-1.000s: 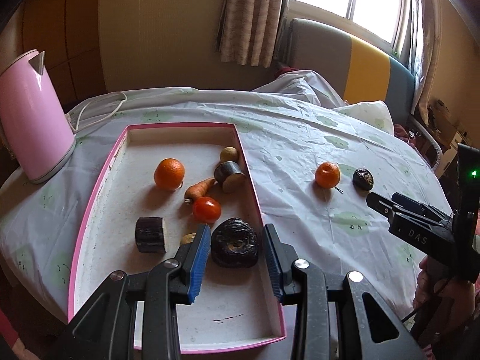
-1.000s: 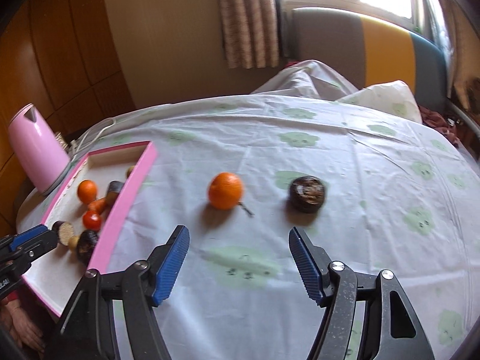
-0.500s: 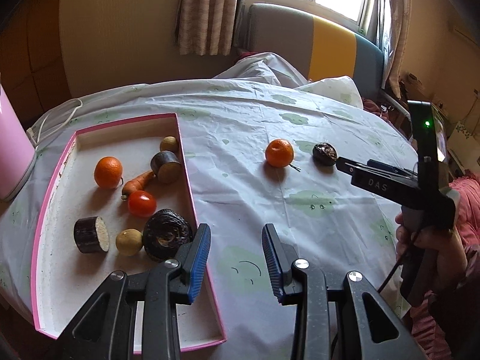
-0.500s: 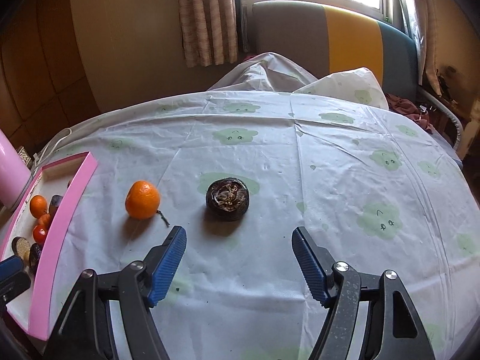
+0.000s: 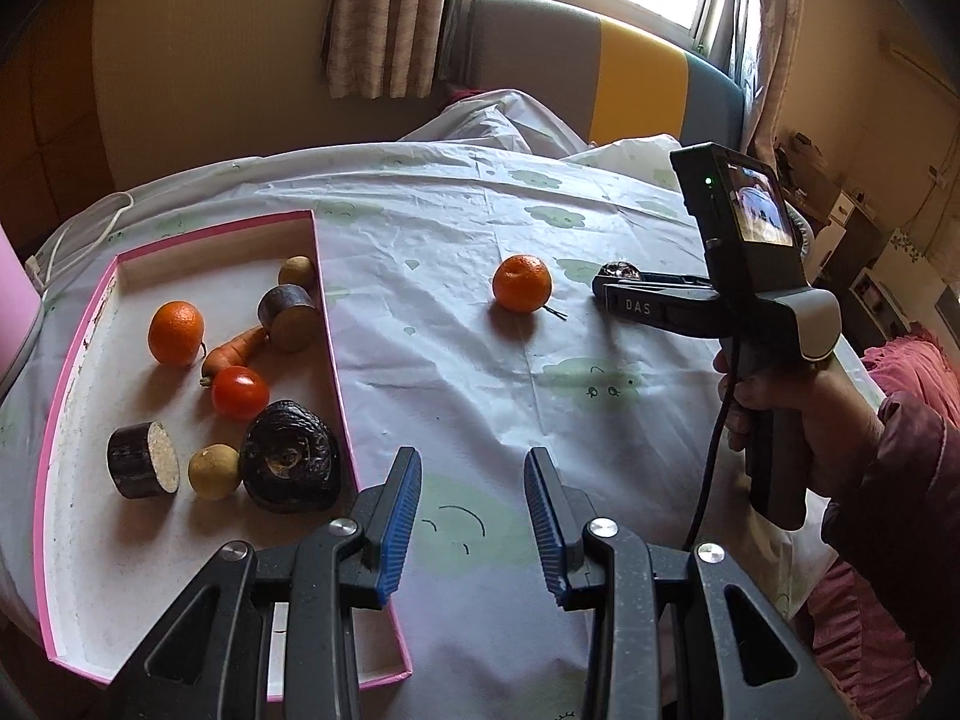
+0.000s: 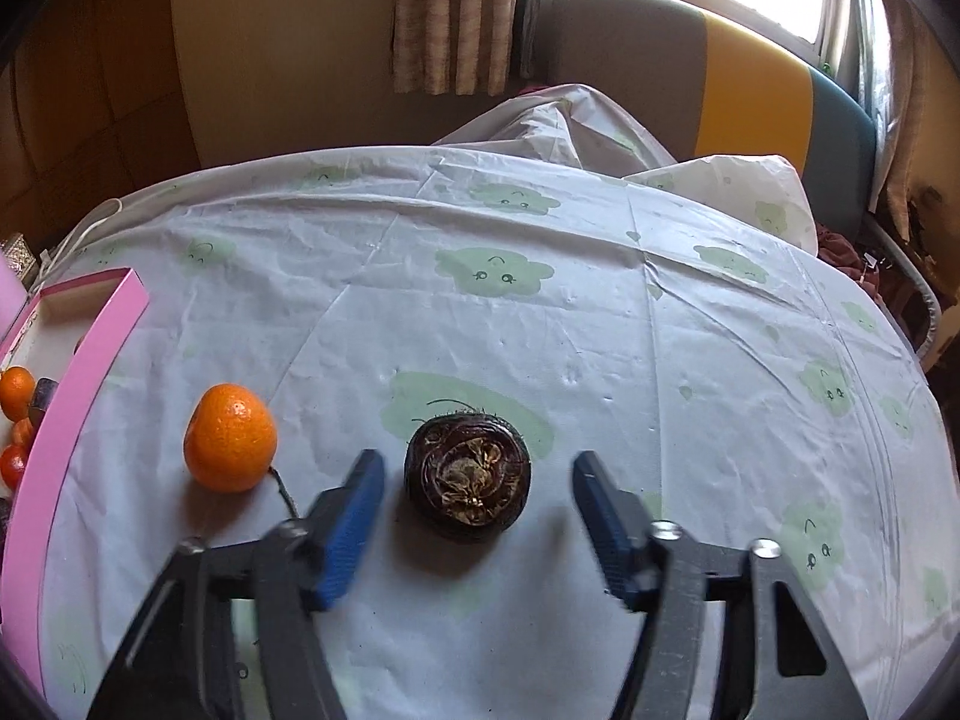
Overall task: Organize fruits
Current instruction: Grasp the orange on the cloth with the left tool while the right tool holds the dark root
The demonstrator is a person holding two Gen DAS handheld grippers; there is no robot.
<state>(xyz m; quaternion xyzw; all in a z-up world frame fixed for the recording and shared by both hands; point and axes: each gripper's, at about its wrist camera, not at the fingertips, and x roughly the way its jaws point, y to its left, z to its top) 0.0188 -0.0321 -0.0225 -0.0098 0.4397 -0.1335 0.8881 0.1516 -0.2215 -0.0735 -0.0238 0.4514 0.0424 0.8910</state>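
Note:
A pink-rimmed tray [image 5: 336,360] on the left holds an orange [image 5: 175,333], a tomato [image 5: 240,393], a carrot [image 5: 231,350], a large dark round fruit [image 5: 289,465], two small tan fruits and two dark cut pieces. On the tablecloth lie a loose orange [image 6: 230,438] and a small dark round fruit [image 6: 468,475]. My right gripper [image 6: 474,480] is open, its fingers on either side of the dark fruit, not touching it. It also shows in the left wrist view [image 5: 624,297]. My left gripper [image 5: 471,519] is open and empty over the cloth beside the tray's right wall.
A pink kettle [image 5: 15,312] with a white cord [image 5: 78,234] stands left of the tray. A cloth-covered mound [image 6: 558,132] and a grey, yellow and teal sofa [image 6: 720,78] lie behind the table. The table's right edge drops off near a person's sleeve [image 5: 888,480].
My left gripper drew back from the large dark fruit in the tray and swung right over the cloth. My right gripper moved right past the orange and closed in around the small dark fruit.

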